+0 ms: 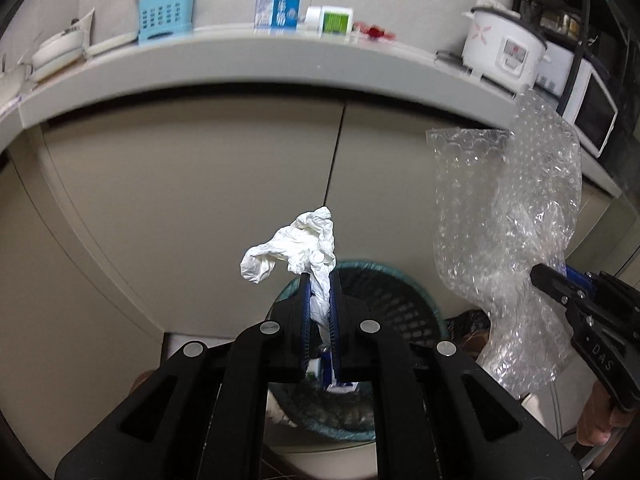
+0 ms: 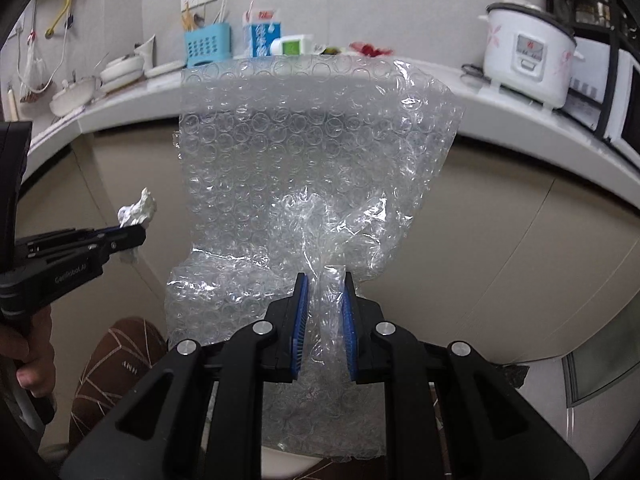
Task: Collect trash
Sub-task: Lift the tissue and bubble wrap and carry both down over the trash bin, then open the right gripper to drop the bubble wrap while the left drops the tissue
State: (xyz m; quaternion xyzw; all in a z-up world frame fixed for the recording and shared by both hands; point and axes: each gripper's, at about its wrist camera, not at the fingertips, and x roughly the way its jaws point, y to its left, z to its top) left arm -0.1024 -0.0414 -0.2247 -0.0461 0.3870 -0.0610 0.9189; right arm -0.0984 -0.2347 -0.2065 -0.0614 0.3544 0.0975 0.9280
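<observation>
My left gripper (image 1: 320, 280) is shut on a crumpled white tissue (image 1: 298, 246) that sticks up past its fingertips. Right below and behind it stands a teal mesh waste basket (image 1: 396, 304) on the floor, with some trash inside. My right gripper (image 2: 324, 280) is shut on a large sheet of clear bubble wrap (image 2: 304, 152), which stands up in front of the camera and hangs down below the fingers. In the left wrist view the bubble wrap (image 1: 508, 216) and the right gripper (image 1: 538, 276) are to the right of the basket. In the right wrist view the left gripper (image 2: 138, 234) with the tissue (image 2: 138, 208) is at the left.
A grey counter (image 1: 200, 68) runs above beige cabinet doors (image 1: 200, 184). On it stand a blue utensil holder (image 1: 166, 14), a milk carton (image 1: 278, 0), a white rice cooker (image 1: 504, 50) and bowls (image 1: 58, 50). A person's patterned brown trouser leg (image 2: 116, 372) is low at the left.
</observation>
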